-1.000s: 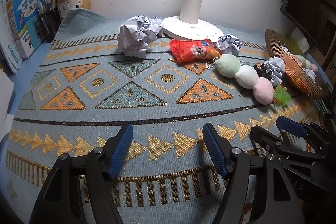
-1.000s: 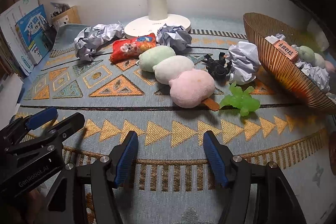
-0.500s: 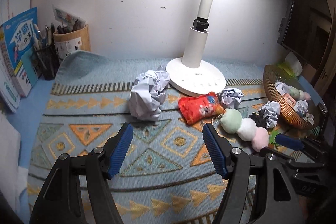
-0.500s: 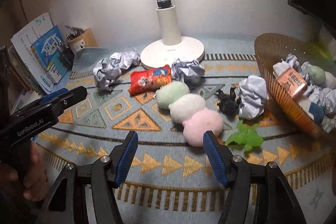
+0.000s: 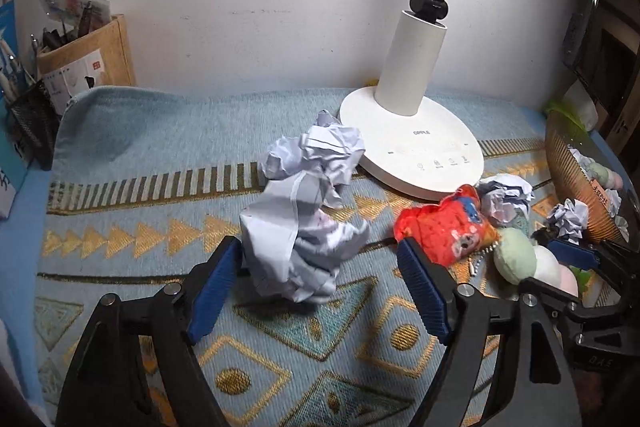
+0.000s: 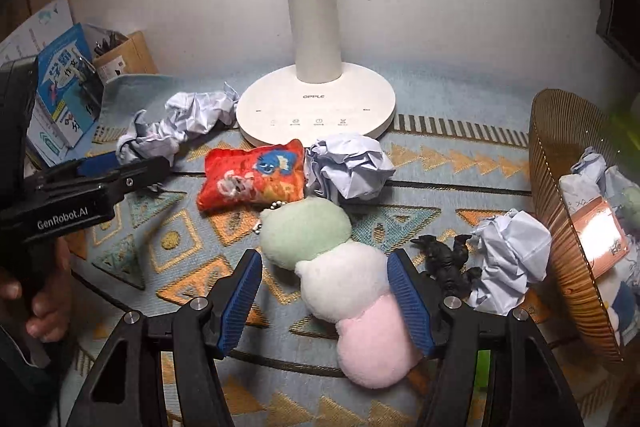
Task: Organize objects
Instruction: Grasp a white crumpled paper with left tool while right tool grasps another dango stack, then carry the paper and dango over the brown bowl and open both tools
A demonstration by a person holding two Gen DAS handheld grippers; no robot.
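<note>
Between left claw (image 5: 320, 291) pads, just widening: crumpled paper (image 5: 304, 219), ungripped. Right claw (image 6: 324, 297) released, straddling plush dango (image 6: 340, 267). Next: clench both, carry toward basket (image 6: 560, 227) at 3 o'clock.

The large crumpled paper (image 5: 304, 223) lies between the open pads of the left gripper (image 5: 320, 291), touching neither. Behind it stands the lamp base (image 5: 416, 155); to its right lies the snack-bag plush (image 5: 444, 227). The three-ball plush (image 6: 340, 275) lies between the right gripper's (image 6: 324, 299) pads. Right of that claw lie a dark figurine (image 6: 448, 263), a paper ball (image 6: 512, 259) and the basket (image 6: 560, 227).
</note>
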